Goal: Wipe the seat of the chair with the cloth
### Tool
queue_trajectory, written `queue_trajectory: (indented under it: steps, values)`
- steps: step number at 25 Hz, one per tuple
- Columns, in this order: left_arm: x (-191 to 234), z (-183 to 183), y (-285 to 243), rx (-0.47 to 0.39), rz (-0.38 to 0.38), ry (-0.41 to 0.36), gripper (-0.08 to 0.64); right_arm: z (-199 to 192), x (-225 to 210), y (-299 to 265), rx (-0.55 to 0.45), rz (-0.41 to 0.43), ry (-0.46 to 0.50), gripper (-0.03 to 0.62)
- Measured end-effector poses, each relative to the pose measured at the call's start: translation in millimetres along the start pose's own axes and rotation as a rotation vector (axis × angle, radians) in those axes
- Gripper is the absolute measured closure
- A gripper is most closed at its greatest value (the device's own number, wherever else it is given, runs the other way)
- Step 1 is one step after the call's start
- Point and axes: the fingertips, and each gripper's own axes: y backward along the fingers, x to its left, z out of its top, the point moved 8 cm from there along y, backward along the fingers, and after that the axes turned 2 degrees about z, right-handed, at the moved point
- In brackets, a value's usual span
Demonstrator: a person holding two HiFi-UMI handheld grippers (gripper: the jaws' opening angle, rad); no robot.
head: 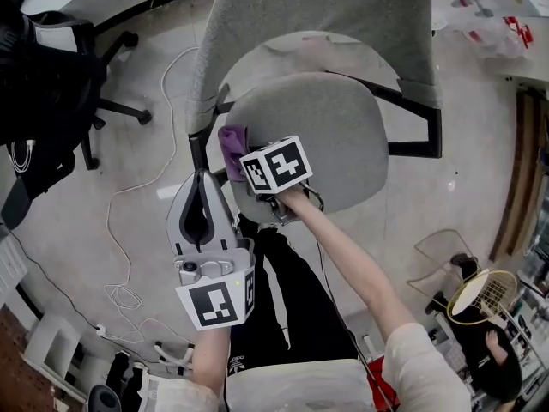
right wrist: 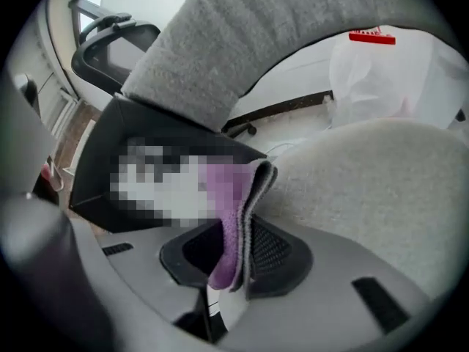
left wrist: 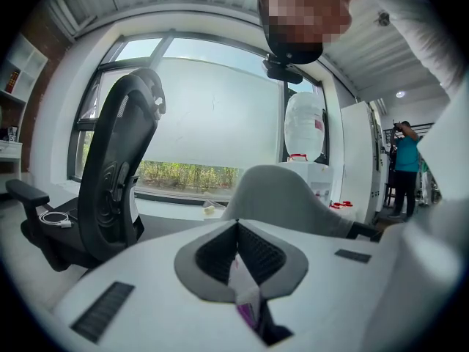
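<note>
A grey fabric chair fills the head view, with its seat [head: 339, 136] under a curved backrest [head: 317, 15]. My right gripper [head: 243, 163] is at the seat's left edge, shut on a folded purple cloth [head: 232, 142]. In the right gripper view the cloth [right wrist: 236, 211] stands upright, pinched in the right gripper [right wrist: 245, 222], with the seat [right wrist: 381, 189] just to its right. My left gripper [head: 203, 180] is held off the seat, nearer the person and to the left. It is shut, and in its own view I see nothing held in it [left wrist: 236, 229].
A black office chair [head: 47, 84] stands at the left, with white cables [head: 120, 230] on the floor beside it. The grey chair's black armrest [head: 422, 136] is on the right. A person with a racket [head: 480, 297] is at lower right. Plastic bags [head: 480, 15] lie at upper right.
</note>
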Motion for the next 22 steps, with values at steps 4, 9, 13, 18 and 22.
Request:
queue_trajectory:
  steps: [4,9,13,18,22]
  values:
    - [-2,-4,4,0.007,-0.003,0.001,0.548,-16,-2,-18,0.046,-0.003,-0.008,0.497]
    - [-2,-6,2,0.009,-0.009,-0.002,0.548,-17,-9,-25,0.039,0.003,-0.025,0.497]
    - [-3,-2,0,0.006,-0.022,-0.013,0.548,-19,-18,-18,0.033,0.003,-0.055,0.497]
    - [-2,-1,-3,0.003,-0.021,-0.01,0.548,-19,-41,3,0.035,-0.048,-0.034,0.497]
    - [-7,-3,-4,0.01,-0.039,-0.008,0.548,-20,-70,28,0.044,-0.122,-0.013,0.497]
